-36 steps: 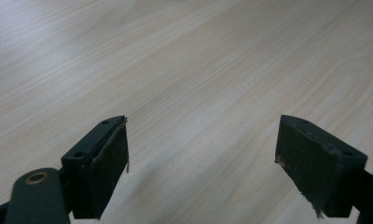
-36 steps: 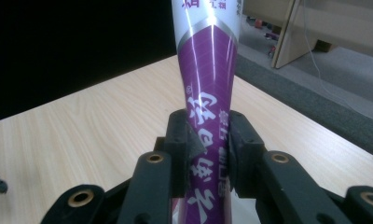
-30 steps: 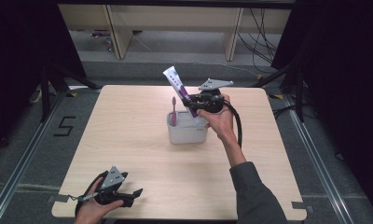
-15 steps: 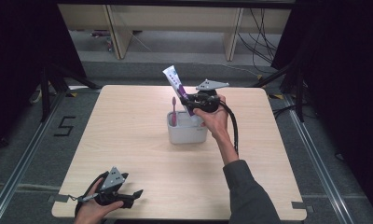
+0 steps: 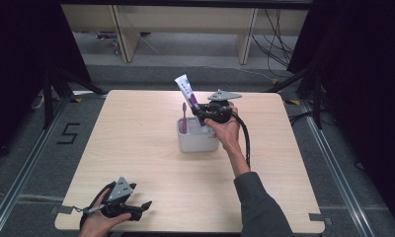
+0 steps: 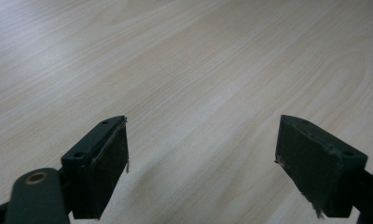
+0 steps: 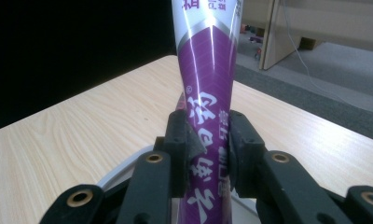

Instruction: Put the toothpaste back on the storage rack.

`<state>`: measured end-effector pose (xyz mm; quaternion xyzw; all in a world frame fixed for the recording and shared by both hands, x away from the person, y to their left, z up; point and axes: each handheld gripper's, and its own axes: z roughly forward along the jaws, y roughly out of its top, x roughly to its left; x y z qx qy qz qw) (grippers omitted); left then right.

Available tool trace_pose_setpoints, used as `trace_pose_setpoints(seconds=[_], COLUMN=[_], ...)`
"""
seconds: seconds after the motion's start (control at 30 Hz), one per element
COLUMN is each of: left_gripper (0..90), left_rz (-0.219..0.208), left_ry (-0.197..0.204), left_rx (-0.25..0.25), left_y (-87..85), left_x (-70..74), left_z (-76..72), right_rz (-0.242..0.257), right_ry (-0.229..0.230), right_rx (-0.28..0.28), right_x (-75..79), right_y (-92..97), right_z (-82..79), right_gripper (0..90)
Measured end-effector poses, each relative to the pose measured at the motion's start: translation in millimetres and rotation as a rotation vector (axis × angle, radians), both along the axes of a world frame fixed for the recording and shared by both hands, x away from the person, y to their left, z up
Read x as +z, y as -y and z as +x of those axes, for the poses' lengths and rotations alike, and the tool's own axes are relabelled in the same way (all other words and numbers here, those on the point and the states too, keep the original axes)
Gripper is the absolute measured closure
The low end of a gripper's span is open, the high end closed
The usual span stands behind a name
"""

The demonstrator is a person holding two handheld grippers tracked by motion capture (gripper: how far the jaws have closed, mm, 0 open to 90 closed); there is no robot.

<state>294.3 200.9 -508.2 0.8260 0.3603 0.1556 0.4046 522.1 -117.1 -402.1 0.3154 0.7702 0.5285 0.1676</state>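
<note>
A purple and white toothpaste tube stands tilted over the grey cup in the middle of the table, its white end uppermost. My right gripper is shut on the tube's lower purple part, and in the right gripper view the tube is pinched between the two black pads. A pink toothbrush stands upright in the cup's left side. My left gripper rests near the table's front left edge; its jaws stand open over bare wood, with nothing between the pads.
The light wooden table has free room all around the cup. Wooden shelving legs and cables lie on the floor behind the table. A black cable trails from the right gripper along the forearm.
My right gripper has sunk a little with the toothpaste tube, bringing its lower end down into the cup. The left gripper has stayed where it was.
</note>
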Motion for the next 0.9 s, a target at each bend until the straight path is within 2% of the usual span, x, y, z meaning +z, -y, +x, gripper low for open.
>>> trace_pose_setpoints(seconds=[0.03,0.07,0.1,0.17,0.2,0.23,0.27,0.33,0.37,0.4,0.47,0.53,0.57,0.6,0.63,0.67,0.7,0.73,0.77,0.83,0.87,0.9], left_gripper=[16.6,16.6,16.6,16.6,16.6,16.6,16.6,16.6,16.6,16.6,16.6,16.6,16.6,16.6,16.6,16.6,16.6,16.6,16.6,16.6,16.6,16.6], left_rz=[0.014,0.009,0.009,0.019,0.025,0.029,0.019,0.023,0.024,0.021,0.018,0.014,0.008,0.013,0.011,0.005,0.013,0.004,0.007,-0.004,-0.005,0.005], left_ry=[-0.004,0.003,0.005,-0.001,-0.005,-0.001,0.005,0.001,0.001,-0.003,0.004,0.001,0.001,0.002,0.032,0.001,-0.010,-0.003,-0.007,-0.017,-0.009,-0.012], left_rx=[-0.004,-0.003,-0.004,-0.009,-0.012,-0.007,-0.007,-0.015,-0.013,-0.012,-0.006,-0.014,-0.016,-0.015,-0.056,-0.020,-0.014,-0.021,-0.024,-0.015,-0.016,-0.016], left_y=[-0.6,-0.1,0.1,0.4,0.1,0.3,0.7,0.4,0.3,0.3,0.8,1.2,1.4,1.6,1.4,2.3,2.2,2.3,2.1,2.6,2.7,2.4], left_x=[1.1,1.1,0.8,0.5,1.0,1.4,0.9,0.4,0.4,0.6,0.9,-0.5,-1.4,-0.6,-0.9,-0.7,-0.2,-1.2,-0.8,-0.5,-1.4,-1.2], left_z=[0.3,0.6,0.6,0.1,-0.2,-0.1,0.1,0.1,-0.2,-0.1,0.2,0.1,0.1,-0.1,4.2,0.4,-0.7,-0.2,-0.2,-0.5,0.1,-0.4], right_rz=[0.000,-0.018,-0.012,-0.014,-0.003,-0.015,-0.010,-0.005,-0.016,-0.009,-0.021,-0.014,-0.027,-0.023,-0.039,-0.037,-0.024,-0.054,-0.044,-0.064,-0.065,-0.061], right_ry=[-0.018,0.009,-0.007,0.000,-0.015,-0.020,-0.004,-0.029,-0.008,-0.025,-0.003,-0.032,-0.014,-0.021,-0.011,-0.011,-0.033,-0.015,-0.028,-0.024,-0.038,-0.017], right_rx=[0.003,-0.011,-0.008,-0.010,-0.011,-0.015,-0.008,-0.022,-0.023,-0.024,-0.024,-0.021,-0.016,-0.011,-0.018,-0.016,-0.018,-0.018,-0.031,-0.018,-0.013,0.001], right_x=[-0.8,-1.6,-3.0,-5.4,-7.2,-7.7,-9.3,-11.5,-13.0,-13.8,-15.6,-17.2,-17.9,-19.0,-19.5,-20.3,-21.9,-22.1,-23.4,-24.0,-24.3,-25.9], right_y=[-0.3,0.2,-0.1,1.0,0.3,1.0,0.9,1.4,2.1,1.6,2.2,2.1,2.9,2.0,2.6,2.4,1.7,3.1,1.5,2.5,2.4,1.9], right_z=[-0.2,0.5,0.1,0.9,0.2,-0.3,0.7,-1.4,-0.5,-1.4,-0.6,-2.1,-1.3,-1.9,-2.4,-2.5,-3.8,-3.4,-4.6,-3.8,-4.4,-2.8], right_gripper=[72.9,72.9,72.8,72.8,72.7,72.7,72.6,72.6,72.5,72.5,72.4,72.4,72.3,72.3,72.2,72.2,72.2,72.2,72.2,72.2,72.2,72.2])
